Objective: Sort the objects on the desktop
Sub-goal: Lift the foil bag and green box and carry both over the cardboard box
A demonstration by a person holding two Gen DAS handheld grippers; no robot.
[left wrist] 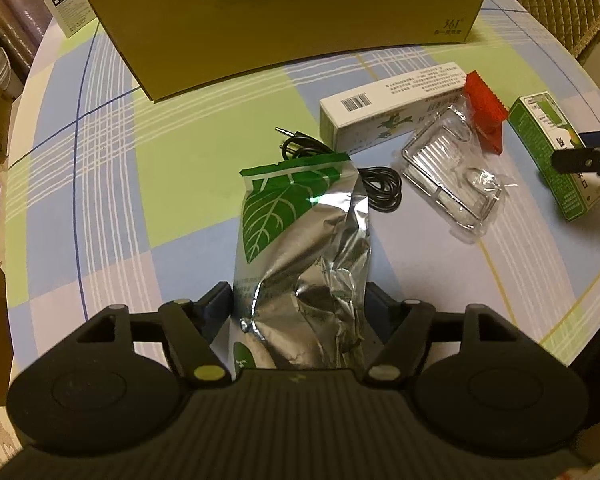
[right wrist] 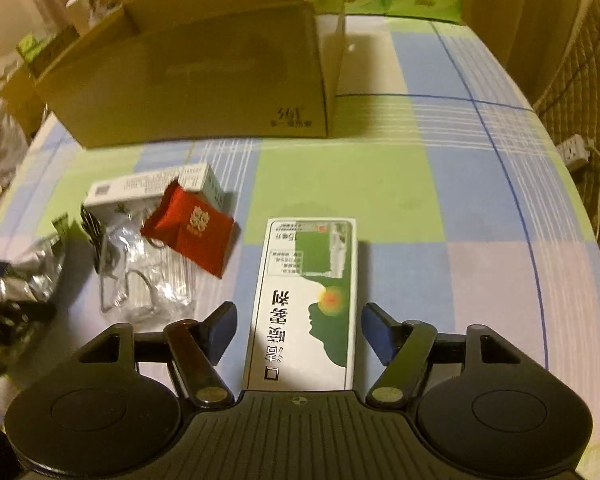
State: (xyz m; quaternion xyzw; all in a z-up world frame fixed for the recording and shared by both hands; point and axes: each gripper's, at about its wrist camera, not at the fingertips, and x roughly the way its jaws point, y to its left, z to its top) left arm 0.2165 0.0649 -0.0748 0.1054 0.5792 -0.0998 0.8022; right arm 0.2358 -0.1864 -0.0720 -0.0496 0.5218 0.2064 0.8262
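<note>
The foil bag (left wrist: 300, 248) runs long-ways straight away from the left gripper (left wrist: 298, 304), its green leaf end pointing at the big box (left wrist: 284, 24) at the back of the bench (left wrist: 112, 184). The left gripper is closed on the bag's crumpled near end, a finger on each side.

The green box (right wrist: 308, 300) lies flat on the bench with its long side also pointing away, toward the big box. The right gripper (right wrist: 299, 326) is wide open around its near end, with a gap on each side, not touching.

Nearby lie a white box (left wrist: 392, 108), a red pouch (right wrist: 190, 232), a clear pack (left wrist: 448, 172) and a black cable (left wrist: 380, 188).
</note>
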